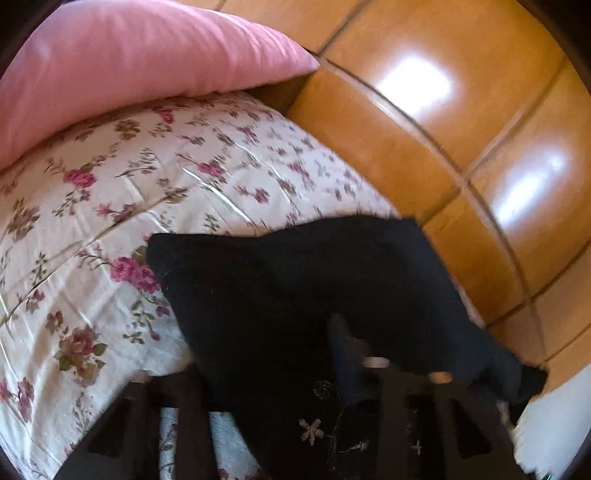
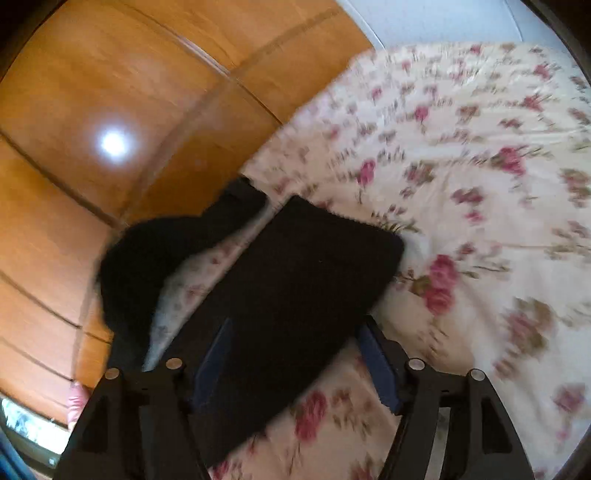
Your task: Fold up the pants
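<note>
The black pants (image 1: 295,288) lie on the floral bedspread (image 1: 110,206) near the bed's edge by the floor. In the left wrist view the cloth covers my left gripper (image 1: 277,354); only its right blue pad (image 1: 343,354) shows, so its state is unclear. In the right wrist view my right gripper (image 2: 295,354) is open, its blue pads (image 2: 376,365) standing wide on either side of the pants (image 2: 295,277), which drape between them. One pant part (image 2: 155,258) hangs over the bed's edge.
A pink pillow (image 1: 129,62) lies at the bed's far end. Glossy orange floor tiles (image 1: 461,129) run along the bed's side and also show in the right wrist view (image 2: 110,110). A white wall (image 2: 424,18) is at the back.
</note>
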`<state>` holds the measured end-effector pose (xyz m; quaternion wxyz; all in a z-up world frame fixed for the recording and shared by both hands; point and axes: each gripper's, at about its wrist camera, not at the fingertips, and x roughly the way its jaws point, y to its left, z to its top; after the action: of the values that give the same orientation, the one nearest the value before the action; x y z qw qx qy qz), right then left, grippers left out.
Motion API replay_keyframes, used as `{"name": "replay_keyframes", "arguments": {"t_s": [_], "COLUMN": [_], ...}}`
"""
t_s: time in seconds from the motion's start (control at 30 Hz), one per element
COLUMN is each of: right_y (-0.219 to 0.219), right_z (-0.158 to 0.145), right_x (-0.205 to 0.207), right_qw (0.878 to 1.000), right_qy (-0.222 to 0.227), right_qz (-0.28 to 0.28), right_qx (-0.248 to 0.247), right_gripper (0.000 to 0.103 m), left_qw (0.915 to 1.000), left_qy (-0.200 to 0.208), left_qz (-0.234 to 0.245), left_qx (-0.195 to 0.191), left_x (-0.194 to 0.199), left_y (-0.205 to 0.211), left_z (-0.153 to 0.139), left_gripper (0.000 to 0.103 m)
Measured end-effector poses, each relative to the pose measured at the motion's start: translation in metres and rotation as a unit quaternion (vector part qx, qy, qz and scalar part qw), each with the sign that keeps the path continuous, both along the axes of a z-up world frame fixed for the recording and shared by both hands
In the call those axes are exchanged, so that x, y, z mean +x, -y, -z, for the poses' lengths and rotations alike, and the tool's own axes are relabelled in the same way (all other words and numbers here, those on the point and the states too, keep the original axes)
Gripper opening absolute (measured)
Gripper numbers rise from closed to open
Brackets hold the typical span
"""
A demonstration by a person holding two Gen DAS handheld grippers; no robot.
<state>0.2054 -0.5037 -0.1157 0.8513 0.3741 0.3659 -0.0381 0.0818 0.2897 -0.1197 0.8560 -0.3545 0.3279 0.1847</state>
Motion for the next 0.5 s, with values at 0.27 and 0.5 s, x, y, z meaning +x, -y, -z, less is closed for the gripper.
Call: {"name": "replay_keyframes", "arguments": {"t_s": [0.27, 0.5], "right_y": [-0.002, -0.006], "right_z": [-0.027, -0.053], "right_x": [0.002, -0.05], "right_qw": [0.998, 0.988], "right_qy": [0.023, 0.043], "right_qz": [0.02, 0.043], "right_qx": [-0.064, -0.14], "right_gripper": [0.007, 0.007], "left_qw": [0.997, 0.9916], "left_qy": [0.06, 0.056], "left_qz": [0.0, 0.031], "left_qx": [0.048, 0.113], "left_x": [-0.051, -0.085], "left_y": [0.023, 0.059], "left_z": [-0.041, -0.055], "left_gripper": [0.006, 0.006]}}
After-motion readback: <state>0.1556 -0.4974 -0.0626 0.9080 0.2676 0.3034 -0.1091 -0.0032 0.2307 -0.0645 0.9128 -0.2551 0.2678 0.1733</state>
